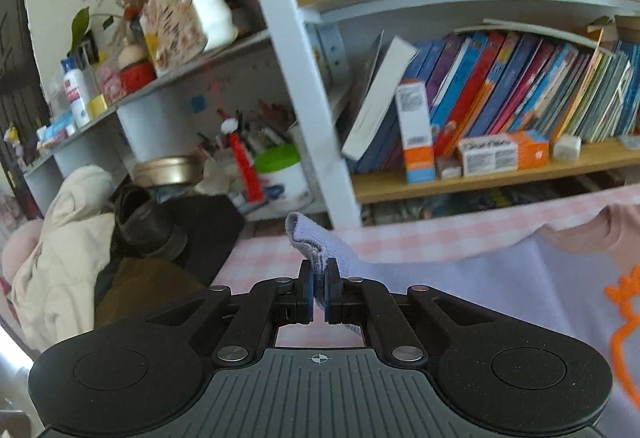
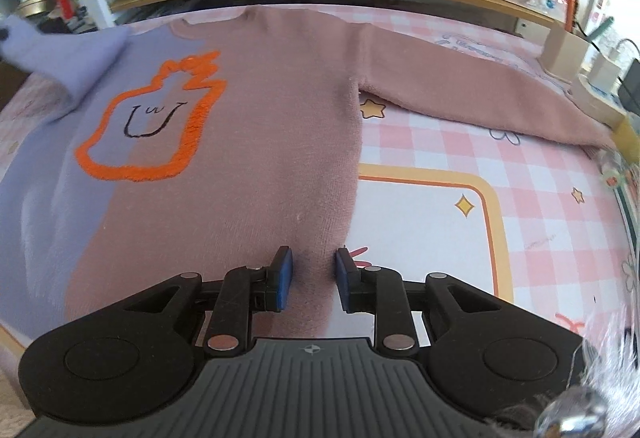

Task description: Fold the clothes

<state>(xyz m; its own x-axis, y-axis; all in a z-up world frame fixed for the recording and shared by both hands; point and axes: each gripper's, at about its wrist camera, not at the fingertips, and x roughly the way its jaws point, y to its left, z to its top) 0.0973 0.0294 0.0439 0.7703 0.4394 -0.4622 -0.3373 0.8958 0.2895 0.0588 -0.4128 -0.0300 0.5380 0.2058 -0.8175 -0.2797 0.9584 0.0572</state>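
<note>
A pink checked cloth [image 2: 440, 142] covers the tabletop, bare to the right of the flat mauve-and-lilac knitted sweater [image 2: 260, 110], whose lilac sleeve cuff [image 1: 310, 242] the left gripper [image 1: 319, 294] pinches lifted near the table's edge, while the right gripper [image 2: 313, 278] hovers open over the hem.
</note>
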